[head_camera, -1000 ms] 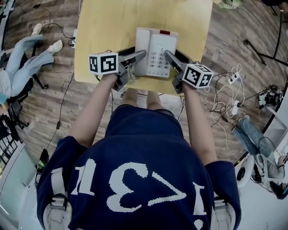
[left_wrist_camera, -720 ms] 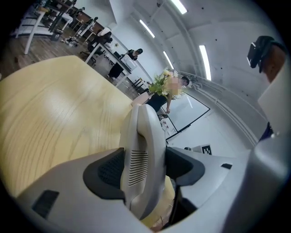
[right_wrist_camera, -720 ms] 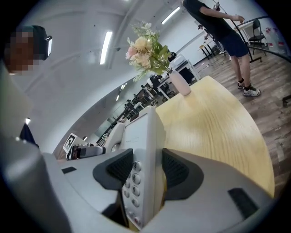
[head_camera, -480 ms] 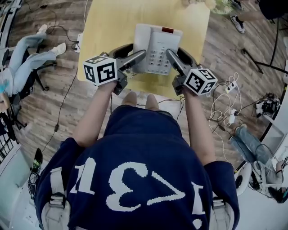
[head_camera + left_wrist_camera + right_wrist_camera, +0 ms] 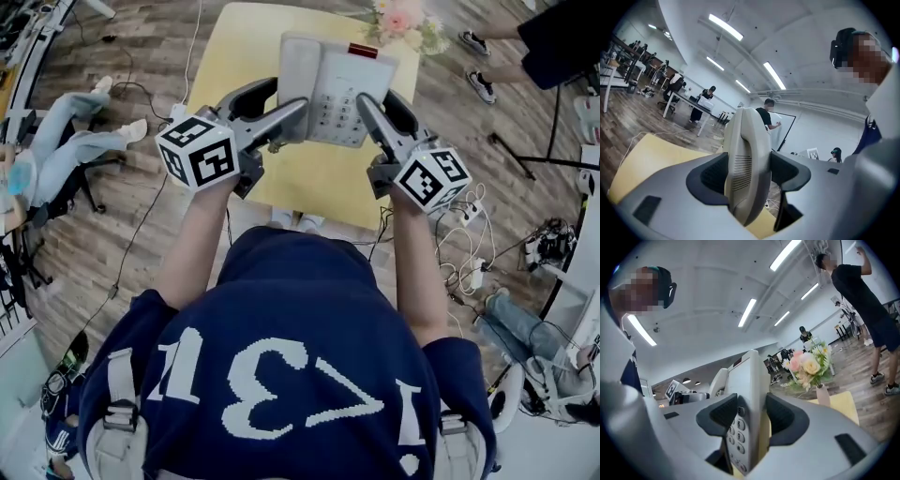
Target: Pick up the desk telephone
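Desk telephone (image 5: pixel 328 89) lifted above yellow table (image 5: pixel 281 169). Left gripper (image 5: pixel 292 105) pinches handset side, right gripper (image 5: pixel 373 101) clamps keypad side. Flower vase (image 5: pixel 405 23) behind. Floor cables (image 5: pixel 459 234) at right. Phone underside hidden.

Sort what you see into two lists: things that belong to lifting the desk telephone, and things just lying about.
Belong to the job: desk telephone; left gripper and right gripper, jaws clamped on its two sides.
Just lying about: flowers in a vase; yellow table.
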Tool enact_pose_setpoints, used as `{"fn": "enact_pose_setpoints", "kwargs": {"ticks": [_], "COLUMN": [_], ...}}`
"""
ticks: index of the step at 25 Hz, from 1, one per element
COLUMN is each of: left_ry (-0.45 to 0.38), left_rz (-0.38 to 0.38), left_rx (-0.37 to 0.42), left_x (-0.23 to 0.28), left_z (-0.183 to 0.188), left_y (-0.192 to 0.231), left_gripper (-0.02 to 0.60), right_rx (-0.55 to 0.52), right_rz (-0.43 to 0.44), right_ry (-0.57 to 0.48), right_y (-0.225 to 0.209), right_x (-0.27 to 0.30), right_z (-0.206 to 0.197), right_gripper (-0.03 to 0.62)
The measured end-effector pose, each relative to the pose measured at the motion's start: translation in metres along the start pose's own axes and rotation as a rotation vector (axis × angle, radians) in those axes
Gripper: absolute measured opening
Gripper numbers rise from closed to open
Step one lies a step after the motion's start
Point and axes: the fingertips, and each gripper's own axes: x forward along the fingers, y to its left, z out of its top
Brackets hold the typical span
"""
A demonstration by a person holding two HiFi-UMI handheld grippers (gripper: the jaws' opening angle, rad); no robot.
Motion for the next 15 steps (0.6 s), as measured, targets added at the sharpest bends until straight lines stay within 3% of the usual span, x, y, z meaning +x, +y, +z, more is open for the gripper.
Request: {"fn": "enact_pose_setpoints", "kwargs": {"ticks": [8,15], "left_ry": [-0.093,-0.139], "left_rz": [-0.035,-0.051], "left_rx": [0.157,0.181], "left_x": [0.009,-0.005], "left_z": [0.052,0.070], "left_y": [-0.049,-0.063], "left_gripper": [0.295,0.295], "right_rx": [-0.084,-0.172], "right_rz": [0.036,0.050], "right_ry": [-0.123,-0.159], "right_y": [0.014,0.038], "right_x": [-0.024,-0.026], "right_z": [0.064,0.090], "right_gripper": [0.204,0.202]}}
